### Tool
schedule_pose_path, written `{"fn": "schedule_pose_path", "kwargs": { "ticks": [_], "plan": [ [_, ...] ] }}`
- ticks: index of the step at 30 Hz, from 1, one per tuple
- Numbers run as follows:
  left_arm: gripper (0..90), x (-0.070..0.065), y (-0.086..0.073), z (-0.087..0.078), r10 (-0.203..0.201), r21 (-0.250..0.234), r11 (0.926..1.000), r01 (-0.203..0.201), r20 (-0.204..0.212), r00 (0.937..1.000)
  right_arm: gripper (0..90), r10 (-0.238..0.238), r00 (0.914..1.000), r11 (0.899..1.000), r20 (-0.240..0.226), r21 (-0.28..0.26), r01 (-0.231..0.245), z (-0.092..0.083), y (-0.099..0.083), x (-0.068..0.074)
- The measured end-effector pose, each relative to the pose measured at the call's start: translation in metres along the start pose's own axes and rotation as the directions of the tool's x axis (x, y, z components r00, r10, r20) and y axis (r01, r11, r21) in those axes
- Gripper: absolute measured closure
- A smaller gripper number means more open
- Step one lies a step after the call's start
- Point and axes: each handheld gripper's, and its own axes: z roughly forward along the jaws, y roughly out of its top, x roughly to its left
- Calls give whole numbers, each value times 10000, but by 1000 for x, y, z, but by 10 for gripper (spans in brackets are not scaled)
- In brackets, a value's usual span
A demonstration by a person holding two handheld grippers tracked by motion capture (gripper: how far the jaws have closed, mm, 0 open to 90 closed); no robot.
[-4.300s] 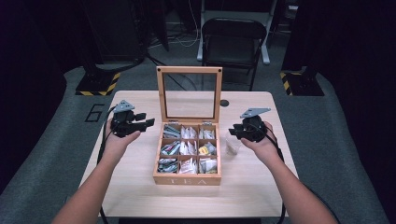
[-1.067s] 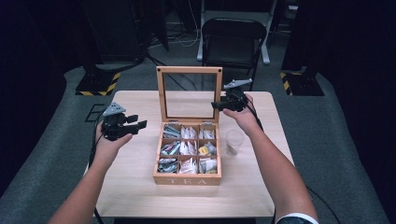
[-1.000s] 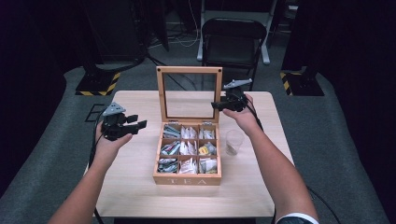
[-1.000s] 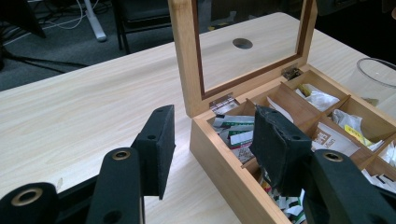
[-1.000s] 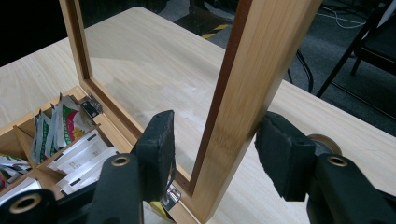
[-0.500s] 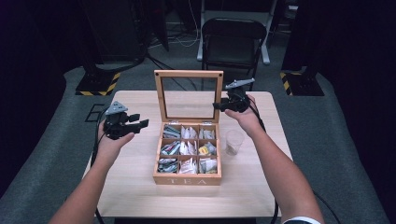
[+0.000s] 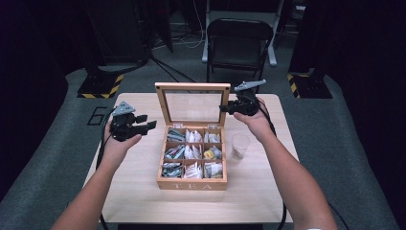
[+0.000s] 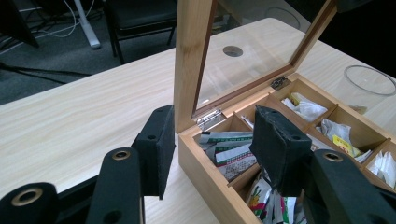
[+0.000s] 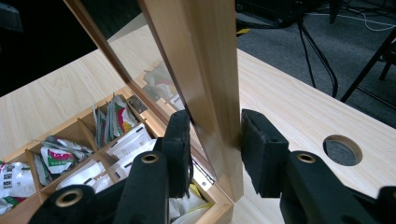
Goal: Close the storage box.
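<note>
A wooden tea box point(image 7: 191, 184) with several compartments of tea bags stands mid-table, its glass lid point(image 7: 193, 86) raised and leaning slightly forward. My right gripper point(image 7: 225, 108) is at the lid's upper right edge. In the right gripper view the lid frame point(image 9: 210, 84) sits between the pads point(image 9: 180, 149) of that gripper point(image 9: 215, 149), which is shut on it. My left gripper point(image 7: 148, 125) hovers open left of the box, holding nothing. In the left gripper view its jaws point(image 8: 212, 144) frame the box's back left corner point(image 8: 187, 135).
A clear plastic cup point(image 7: 239, 145) stands right of the box, also seen as the cup point(image 8: 369, 84) in the left gripper view. A round hole point(image 9: 342, 150) is in the table top behind the lid. A black chair point(image 7: 239, 43) stands beyond the table's far edge.
My right gripper went from beside the cup up to the lid's right edge and closed on it. Over the last second the lid has tipped forward and lower. The left gripper barely shifted.
</note>
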Motion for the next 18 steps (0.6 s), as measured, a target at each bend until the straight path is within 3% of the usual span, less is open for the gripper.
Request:
{"fn": "schedule_pose_path", "kwargs": {
  "ticks": [18],
  "plan": [
    [499, -7, 11, 5, 182, -65, 9998, -181, 227, 9996, 596, -566, 9974, 9984, -446, -113, 561, -15, -9, 14]
  ]
}}
